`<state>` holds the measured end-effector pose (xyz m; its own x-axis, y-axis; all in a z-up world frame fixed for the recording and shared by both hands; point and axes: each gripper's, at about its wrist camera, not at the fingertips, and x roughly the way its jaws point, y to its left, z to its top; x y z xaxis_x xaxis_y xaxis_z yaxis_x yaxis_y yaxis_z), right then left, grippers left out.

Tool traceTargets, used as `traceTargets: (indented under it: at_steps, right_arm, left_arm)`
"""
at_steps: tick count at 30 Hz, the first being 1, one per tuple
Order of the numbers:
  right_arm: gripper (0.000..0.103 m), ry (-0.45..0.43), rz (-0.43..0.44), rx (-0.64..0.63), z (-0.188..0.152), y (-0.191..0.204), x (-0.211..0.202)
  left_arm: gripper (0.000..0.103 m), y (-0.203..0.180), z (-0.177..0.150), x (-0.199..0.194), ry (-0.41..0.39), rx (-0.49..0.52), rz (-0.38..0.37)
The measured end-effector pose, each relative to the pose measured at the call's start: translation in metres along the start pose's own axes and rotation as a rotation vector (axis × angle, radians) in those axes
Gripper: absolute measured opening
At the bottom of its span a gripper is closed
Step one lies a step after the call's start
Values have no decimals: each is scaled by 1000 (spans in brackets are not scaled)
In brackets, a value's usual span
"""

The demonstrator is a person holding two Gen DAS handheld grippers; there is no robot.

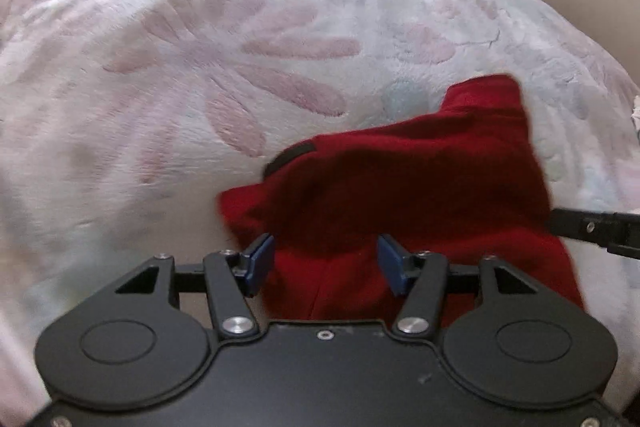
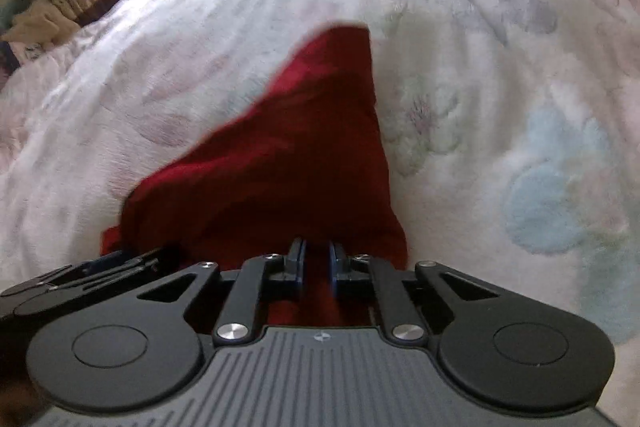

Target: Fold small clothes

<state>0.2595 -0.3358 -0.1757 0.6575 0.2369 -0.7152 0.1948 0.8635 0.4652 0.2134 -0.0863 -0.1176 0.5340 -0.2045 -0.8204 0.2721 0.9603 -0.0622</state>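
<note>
Left wrist view showed your left tool [image 1: 326, 263] with its jaws apart over the near edge of the red garment [image 1: 420, 179], pads not pressing it. The garment lay bunched on the bed [image 1: 200, 67], on its floral blanket. Your right tool [image 2: 317, 267] had its jaws nearly together with red cloth running between them; it looked pinched, though I could not tell how firmly. The fabric looked soft, light and floppy, so it would likely sag; take hold at a hem or corner.
</note>
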Motion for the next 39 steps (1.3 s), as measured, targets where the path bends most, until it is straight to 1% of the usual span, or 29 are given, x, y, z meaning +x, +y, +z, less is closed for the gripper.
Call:
traceTargets:
  at_steps: [1,2,3,4,5,7,9,10,11,15,17,19,21,24,27,35,39]
  right_arm:
    - [24,-17,-12,-18,-1,5,-12]
    - [36,-39,-21,-48,-3,12,-29]
    - [44,-55,-28,-71,-3,18,-42]
    - [63,-71,-36,-99,-10,25,-59]
    - [77,-88,-46,-130,-17,33,-75]
    - [84,-123,-64,-182,-24,43,-99]
    - [86,-140,-84,-218,-38,55,-122]
    - [88,-133,-88,-230,-45,59,-131]
    - [89,-119,-87,-246,-53,62,-139]
    - [89,-84,-78,-255,-77,69,-159]
    - [89,-56,-75,-235,-89,67,-162]
    - [89,-31,-71,-249,-99,69,-164]
    - [89,-34,-80,-259,-104,71,-169]
    - [89,-43,-60,-255,-109,72,-181]
    - [89,-51,-67,-258,-113,73,-186]
    - [89,-22,-61,-235,-117,67,-179]
    - [89,-23,-61,-234,-118,66,-179]
  left_arm:
    - [58,-7,-2,-8,-7,11,7]
    - [58,-8,-6,-27,-11,22,22]
    - [58,-13,-9,-45,-13,34,40]
    - [59,-13,-10,-54,-16,37,56]
    - [59,-13,-16,-68,-10,32,66]
    - [59,-10,-24,-95,-15,18,57]
    - [60,-16,-34,-118,-25,7,54]
    - [60,-18,-40,-128,-27,5,55]
    - [60,-20,-46,-135,-25,4,57]
    - [60,-20,-73,-145,1,-10,46]
    - [60,-23,-83,-144,13,-16,40]
    - [60,-24,-91,-147,22,-20,33]
    - [60,-27,-97,-155,20,-26,30]
    - [60,-30,-99,-158,19,-26,32]
    - [60,-32,-97,-155,23,-26,38]
    - [61,-35,-99,-153,31,-16,37]
    - [61,-34,-99,-155,26,-18,38]
